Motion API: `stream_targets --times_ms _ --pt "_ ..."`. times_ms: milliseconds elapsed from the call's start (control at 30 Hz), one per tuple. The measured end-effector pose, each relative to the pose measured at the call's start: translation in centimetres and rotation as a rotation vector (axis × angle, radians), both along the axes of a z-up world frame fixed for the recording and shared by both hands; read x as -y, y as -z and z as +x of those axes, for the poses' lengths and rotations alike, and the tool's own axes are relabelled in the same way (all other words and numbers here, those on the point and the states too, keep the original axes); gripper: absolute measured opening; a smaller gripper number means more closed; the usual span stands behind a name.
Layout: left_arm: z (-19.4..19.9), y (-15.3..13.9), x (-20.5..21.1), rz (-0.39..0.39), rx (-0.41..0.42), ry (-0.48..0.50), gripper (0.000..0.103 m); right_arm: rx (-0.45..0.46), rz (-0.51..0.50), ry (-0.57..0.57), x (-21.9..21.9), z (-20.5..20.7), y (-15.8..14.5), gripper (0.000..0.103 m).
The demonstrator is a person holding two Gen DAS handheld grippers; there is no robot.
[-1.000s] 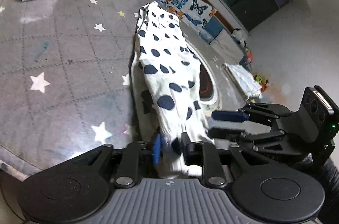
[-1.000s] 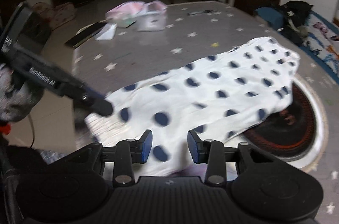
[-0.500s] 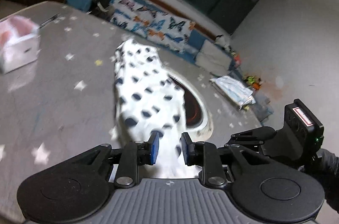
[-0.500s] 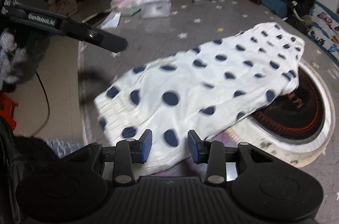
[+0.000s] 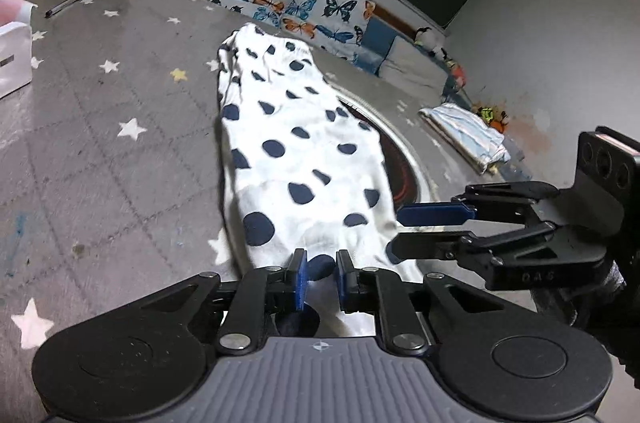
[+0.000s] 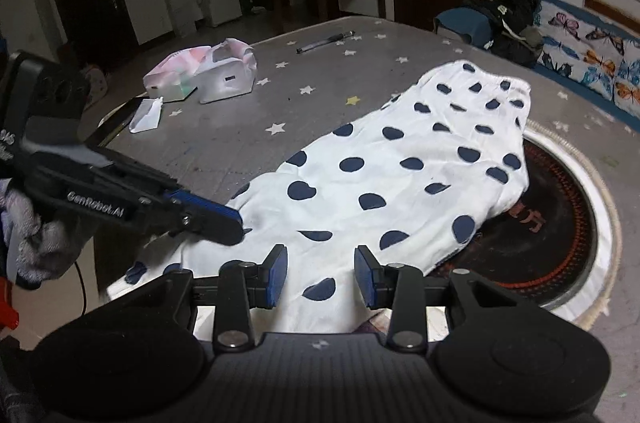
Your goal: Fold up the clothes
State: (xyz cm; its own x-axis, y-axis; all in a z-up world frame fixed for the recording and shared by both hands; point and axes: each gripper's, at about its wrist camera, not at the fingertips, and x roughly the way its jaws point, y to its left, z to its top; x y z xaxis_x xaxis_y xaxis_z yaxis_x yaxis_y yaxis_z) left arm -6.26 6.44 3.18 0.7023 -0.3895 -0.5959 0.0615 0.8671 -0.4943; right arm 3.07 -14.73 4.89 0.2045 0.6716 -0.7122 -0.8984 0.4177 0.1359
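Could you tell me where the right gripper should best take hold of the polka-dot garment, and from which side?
Probably the near hem of the polka-dot garment, approached from the near table edge. The cloth lies flat and long, running away from the right gripper, whose open fingers already straddle that hem. The left gripper sits at the neighbouring corner, its jaws just closing.

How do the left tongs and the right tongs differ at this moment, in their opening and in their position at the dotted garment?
The left tongs stand narrow, having just been closing, with the near hem of the dotted garment between their pads. The right tongs stand wider, the cloth lying loose between them. The left work the hem's left corner, the right the edge nearer the round burner. Both have blue pads and point at the same hem.
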Motion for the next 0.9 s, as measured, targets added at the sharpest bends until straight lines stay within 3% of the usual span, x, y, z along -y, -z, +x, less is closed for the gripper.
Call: stream_targets --times_ms 267,400,767,900 --pt "0.0 0.4 -0.1 -0.004 -0.011 0.001 0.016 -0.024 -0.072 0.019 0.6 0.5 2.2 0.037" --pt "0.2 0.3 0.1 0.002 -0.013 0.002 0.017 -0.021 -0.050 0.056 1.6 1.7 1.4 0.037" --pt "0.4 0.2 0.2 0.014 -0.023 0.001 0.018 0.008 -0.007 0.321 3.5 8.9 1.5 0.034" --pt "0.5 0.2 0.3 0.016 -0.029 0.001 0.018 0.007 -0.026 0.352 3.4 11.0 2.6 0.032"
